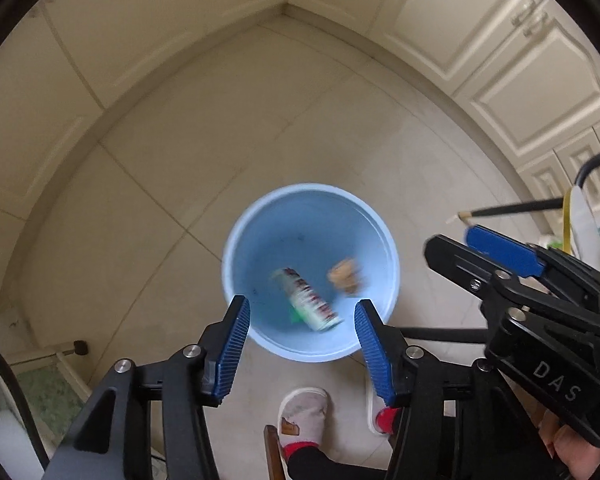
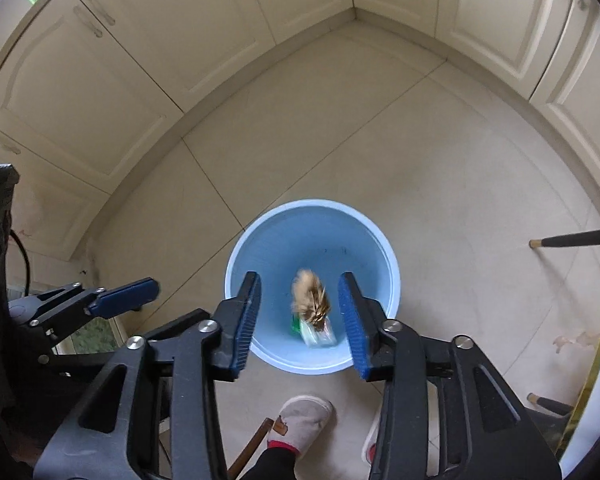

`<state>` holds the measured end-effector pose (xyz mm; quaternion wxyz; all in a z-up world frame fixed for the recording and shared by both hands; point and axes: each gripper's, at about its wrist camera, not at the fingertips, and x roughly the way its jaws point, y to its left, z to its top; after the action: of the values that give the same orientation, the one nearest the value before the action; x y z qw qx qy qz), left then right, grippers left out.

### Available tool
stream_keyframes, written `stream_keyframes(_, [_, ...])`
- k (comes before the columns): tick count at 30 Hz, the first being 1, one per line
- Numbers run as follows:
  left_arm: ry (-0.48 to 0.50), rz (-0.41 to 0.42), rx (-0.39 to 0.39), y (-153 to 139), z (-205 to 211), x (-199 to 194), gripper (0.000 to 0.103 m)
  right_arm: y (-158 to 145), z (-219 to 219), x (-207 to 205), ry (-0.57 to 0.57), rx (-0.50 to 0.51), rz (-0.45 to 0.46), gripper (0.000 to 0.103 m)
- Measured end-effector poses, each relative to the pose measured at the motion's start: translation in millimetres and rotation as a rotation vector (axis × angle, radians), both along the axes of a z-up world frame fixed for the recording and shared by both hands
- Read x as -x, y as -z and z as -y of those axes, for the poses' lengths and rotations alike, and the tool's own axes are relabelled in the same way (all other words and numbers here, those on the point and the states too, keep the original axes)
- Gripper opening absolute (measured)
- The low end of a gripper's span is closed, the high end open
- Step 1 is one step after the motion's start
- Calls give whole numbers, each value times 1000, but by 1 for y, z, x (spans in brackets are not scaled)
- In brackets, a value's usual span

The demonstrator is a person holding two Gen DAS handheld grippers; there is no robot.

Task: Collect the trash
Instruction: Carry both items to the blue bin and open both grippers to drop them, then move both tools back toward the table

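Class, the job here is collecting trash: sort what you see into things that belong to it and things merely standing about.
Job: round light-blue plastic bin; white printed can; blurred brown crumpled scrap; both open grippers.

Standing about: cream cabinets; grey slippers; black chair leg.

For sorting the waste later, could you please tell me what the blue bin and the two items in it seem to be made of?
The bin looks like moulded plastic: smooth, evenly pale blue, with a thin rolled rim. The can seems to be metal, a printed cylinder, though blur leaves that open. The brown lump is motion-blurred; it could be crumpled paper or a food scrap, I cannot tell.
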<state>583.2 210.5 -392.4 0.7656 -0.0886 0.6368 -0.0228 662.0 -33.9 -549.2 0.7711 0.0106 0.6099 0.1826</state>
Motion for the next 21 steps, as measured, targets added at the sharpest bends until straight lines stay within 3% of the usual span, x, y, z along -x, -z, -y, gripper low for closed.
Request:
stream_keyframes(4, [-68, 64, -42, -41, 9, 37, 52, -32, -7, 10, 7, 7, 57, 51])
stream_keyframes(11, [-156, 286, -119, -138, 18, 95, 57, -142, -16, 64, 6, 36, 290, 78])
stream_keyframes(15, [-163, 470, -140, -203, 34, 146, 72, -206, -11, 104, 30, 60, 432, 91])
stream_keyframes(19, [-147, 646, -138, -260, 76, 191, 82, -277, 10, 155, 84, 63, 594, 99])
stream_keyframes(21, [-132, 741, -138, -284, 106, 218, 93, -305, 21, 177, 113, 72, 661, 102])
